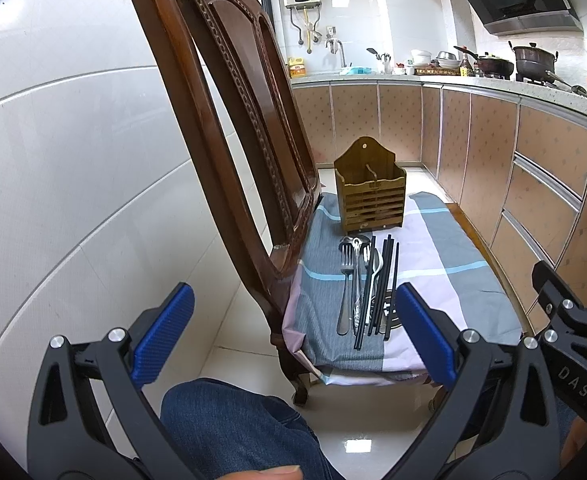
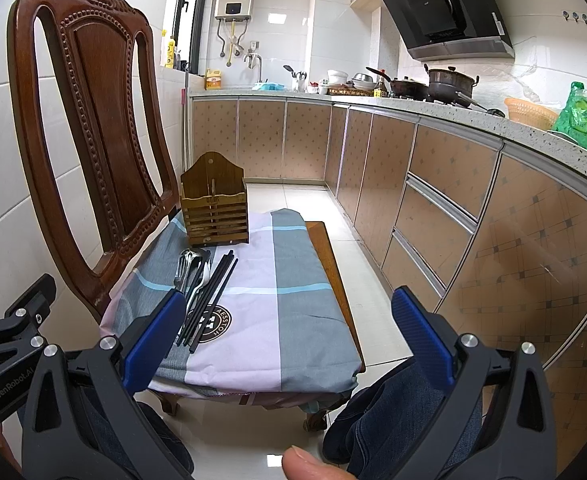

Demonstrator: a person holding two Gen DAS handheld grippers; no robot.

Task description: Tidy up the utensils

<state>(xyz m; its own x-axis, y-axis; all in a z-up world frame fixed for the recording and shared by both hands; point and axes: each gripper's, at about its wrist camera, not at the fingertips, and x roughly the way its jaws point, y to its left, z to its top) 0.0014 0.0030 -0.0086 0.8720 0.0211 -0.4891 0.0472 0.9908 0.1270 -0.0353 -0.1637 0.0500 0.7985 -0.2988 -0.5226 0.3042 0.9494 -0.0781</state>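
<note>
Both grippers are hovering in front of a chair (image 2: 93, 128), low, near the person's knees (image 1: 229, 424). Left gripper (image 1: 293, 332) is standing wide open, blue pads (image 1: 165, 332) far apart, gripping nothing; in its view the utensils are showing between the pads but well ahead, not touched. Right gripper (image 2: 289, 336) is also wide open and empty, its left pad (image 2: 155, 340) overlapping the near ends of the utensils in view only. Utensils are lying in a tight bundle on the cloth (image 2: 261, 320) covering the seat: fork (image 1: 346, 280), spoons (image 1: 358, 264) and black chopsticks (image 1: 385, 284), all lengthwise, pointing toward the holder. Wooden holder (image 1: 370, 192) is standing upright at the far end of the seat, just beyond the utensil tips, looking empty; two compartments are showing. Round logo (image 2: 213, 322) on the cloth is sitting under the chopstick ends. Carved chair back is rising at left. A thumb tip (image 2: 305, 464) is showing at the bottom edge of the right view. Kitchen counter (image 2: 453, 114) with pots (image 2: 449, 82) is running along the right, well apart.
</note>
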